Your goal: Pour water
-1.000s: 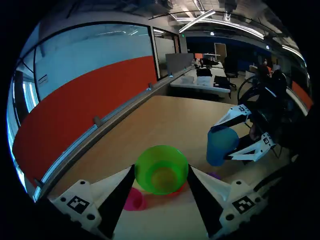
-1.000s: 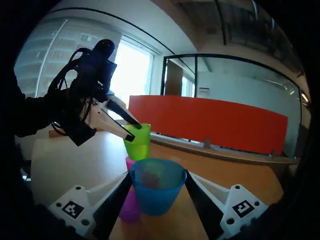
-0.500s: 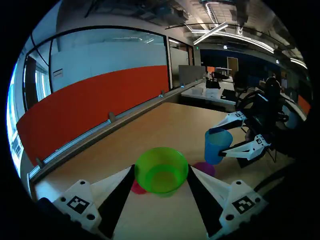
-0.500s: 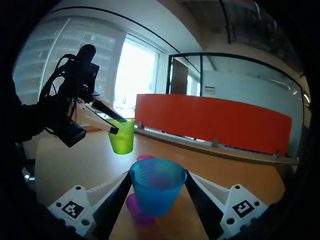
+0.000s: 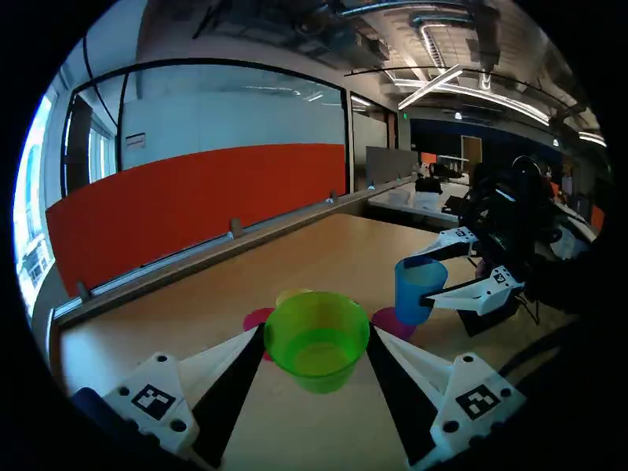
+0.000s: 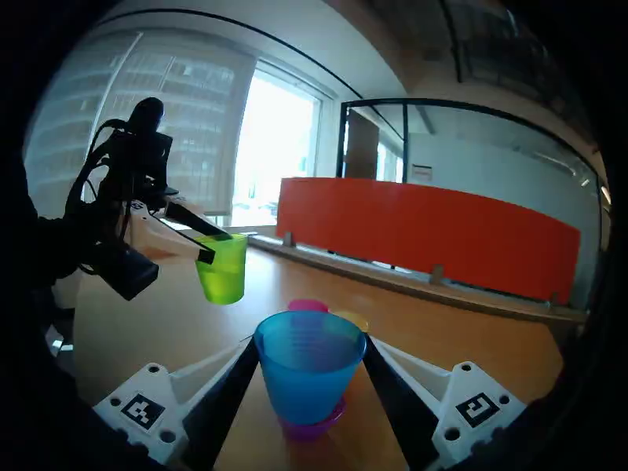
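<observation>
My left gripper [image 5: 316, 334] is shut on a translucent green cup [image 5: 316, 345], held upright above the wooden table [image 5: 330, 251]. In the right gripper view that green cup [image 6: 221, 269] hangs at the left, tilted slightly, with the left gripper [image 6: 216, 245] and a dark sleeve behind it. My right gripper [image 6: 310, 341] is shut on a blue cup [image 6: 308, 373], also upright. The left gripper view has the blue cup [image 5: 418, 290] at the right, in the right gripper [image 5: 414, 280]. The two cups are apart. I cannot tell how much water either holds.
Small cups stand on the table between the grippers: pink [image 5: 255, 320], yellow [image 5: 292, 296] and purple [image 5: 390, 322]. The purple one [image 6: 314, 428] sits right under the blue cup. An orange partition [image 5: 196, 196] with a rail runs along the table's far edge. Desks and chairs stand beyond.
The green and blue cups have drawn apart. Both views have swung, and the small cups on the table now sit between the grippers.
</observation>
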The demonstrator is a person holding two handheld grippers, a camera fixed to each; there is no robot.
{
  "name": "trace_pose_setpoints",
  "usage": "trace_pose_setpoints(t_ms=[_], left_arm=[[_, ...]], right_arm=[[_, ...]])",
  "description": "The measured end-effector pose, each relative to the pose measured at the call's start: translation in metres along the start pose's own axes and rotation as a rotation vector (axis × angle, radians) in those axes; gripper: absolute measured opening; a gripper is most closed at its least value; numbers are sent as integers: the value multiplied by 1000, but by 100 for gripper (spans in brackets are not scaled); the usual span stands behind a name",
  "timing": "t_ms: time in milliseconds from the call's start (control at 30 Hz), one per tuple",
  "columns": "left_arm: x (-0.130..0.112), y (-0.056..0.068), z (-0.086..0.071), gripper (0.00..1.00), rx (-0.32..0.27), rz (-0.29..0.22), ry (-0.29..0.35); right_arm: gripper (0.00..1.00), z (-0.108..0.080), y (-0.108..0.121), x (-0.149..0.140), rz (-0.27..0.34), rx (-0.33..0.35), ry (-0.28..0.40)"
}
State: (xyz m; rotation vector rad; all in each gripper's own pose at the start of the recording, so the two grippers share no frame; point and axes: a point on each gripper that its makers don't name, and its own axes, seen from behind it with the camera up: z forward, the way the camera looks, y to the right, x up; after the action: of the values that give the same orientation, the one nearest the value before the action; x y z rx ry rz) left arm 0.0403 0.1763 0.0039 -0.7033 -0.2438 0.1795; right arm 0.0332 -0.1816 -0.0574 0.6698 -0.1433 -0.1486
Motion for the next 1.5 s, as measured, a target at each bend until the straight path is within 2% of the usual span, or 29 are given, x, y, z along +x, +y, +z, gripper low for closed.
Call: trace_pose_setpoints(t_ms=[467,900,1100,1500], left_arm=[[-31,-2,-27,88,59,-40,44],[-52,-5,-47,88,140,-23,59],[-60,-1,-51,88,151,-25,60],[-65,-1,-57,88,158,-47,72]], right_arm=[[95,12,-20,-10,-9,34,-27],[94,22,-36,-14,-24,63,-44],[94,24,-42,-12,-35,73,-46],[95,30,-52,-4,-41,94,-39]])
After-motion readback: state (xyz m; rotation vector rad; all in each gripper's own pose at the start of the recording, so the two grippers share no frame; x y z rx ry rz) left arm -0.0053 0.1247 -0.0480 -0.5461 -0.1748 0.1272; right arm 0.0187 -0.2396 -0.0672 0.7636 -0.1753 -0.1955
